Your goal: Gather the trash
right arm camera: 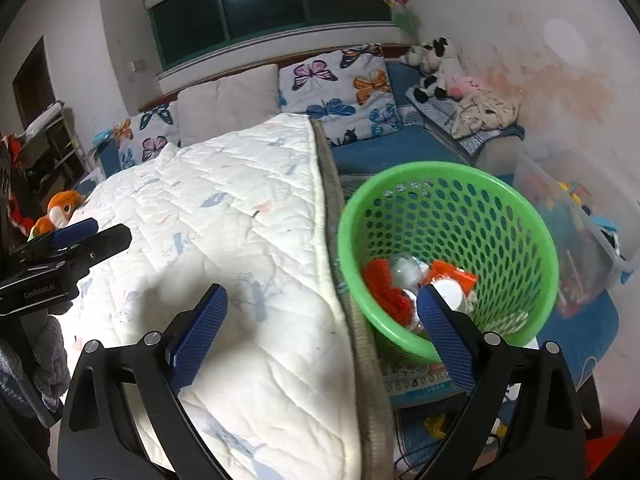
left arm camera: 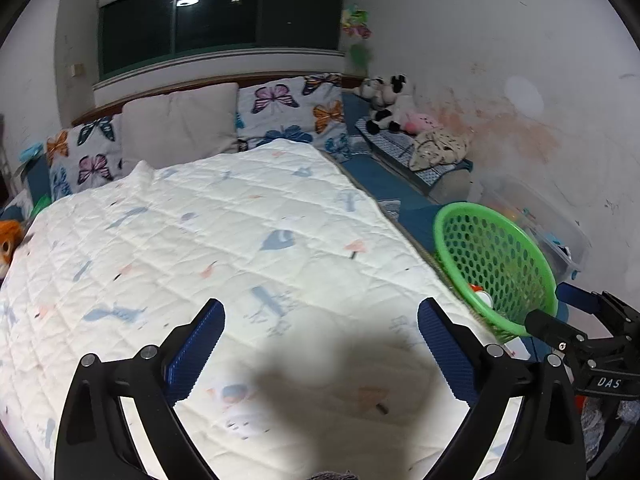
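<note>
A green perforated basket [right arm camera: 460,184] stands beside the bed's right edge and also shows in the left wrist view [left arm camera: 496,256]. Inside it lie trash pieces: an orange-red wrapper [right arm camera: 390,290], a clear crumpled plastic piece [right arm camera: 404,270] and a white round lid on orange packaging [right arm camera: 450,288]. My right gripper [right arm camera: 320,308] is open and empty, over the quilt's edge beside the basket. My left gripper [left arm camera: 320,324] is open and empty, above the white quilt [left arm camera: 224,240].
Butterfly pillows [left arm camera: 288,108] and a grey pillow [left arm camera: 180,124] lie at the headboard. Plush toys [left arm camera: 384,100] sit by the stained wall. A clear storage bin [right arm camera: 572,216] stands right of the basket. An orange plush [right arm camera: 60,210] lies at the bed's left edge.
</note>
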A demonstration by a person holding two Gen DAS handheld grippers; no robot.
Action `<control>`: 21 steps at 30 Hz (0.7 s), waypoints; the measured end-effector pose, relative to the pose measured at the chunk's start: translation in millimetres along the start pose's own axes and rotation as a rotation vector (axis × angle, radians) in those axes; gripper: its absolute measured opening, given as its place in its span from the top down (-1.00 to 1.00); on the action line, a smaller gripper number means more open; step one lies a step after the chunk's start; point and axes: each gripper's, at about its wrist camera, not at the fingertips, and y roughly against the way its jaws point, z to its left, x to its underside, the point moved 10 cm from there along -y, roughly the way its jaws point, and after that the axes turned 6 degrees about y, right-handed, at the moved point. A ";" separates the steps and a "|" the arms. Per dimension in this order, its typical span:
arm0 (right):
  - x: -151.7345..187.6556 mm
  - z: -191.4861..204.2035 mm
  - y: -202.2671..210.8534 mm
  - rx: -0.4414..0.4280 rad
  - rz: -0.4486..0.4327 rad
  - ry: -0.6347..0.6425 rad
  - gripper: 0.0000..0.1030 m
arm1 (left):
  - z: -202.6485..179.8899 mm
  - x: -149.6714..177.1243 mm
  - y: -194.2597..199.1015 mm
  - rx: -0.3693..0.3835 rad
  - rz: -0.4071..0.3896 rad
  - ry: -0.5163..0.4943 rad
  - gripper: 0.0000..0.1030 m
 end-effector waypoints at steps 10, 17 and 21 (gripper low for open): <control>-3.7 25.1 -2.5 -0.027 0.008 0.038 -0.86 | 36.3 11.6 21.4 -0.073 -0.024 0.029 -0.83; -4.0 37.7 -5.1 -0.041 0.019 0.055 -0.86 | 52.8 19.8 32.6 -0.103 -0.039 0.043 -0.83; -3.1 44.7 -7.0 -0.050 0.025 0.063 -0.86 | 61.4 20.0 39.6 -0.121 -0.061 0.062 -0.83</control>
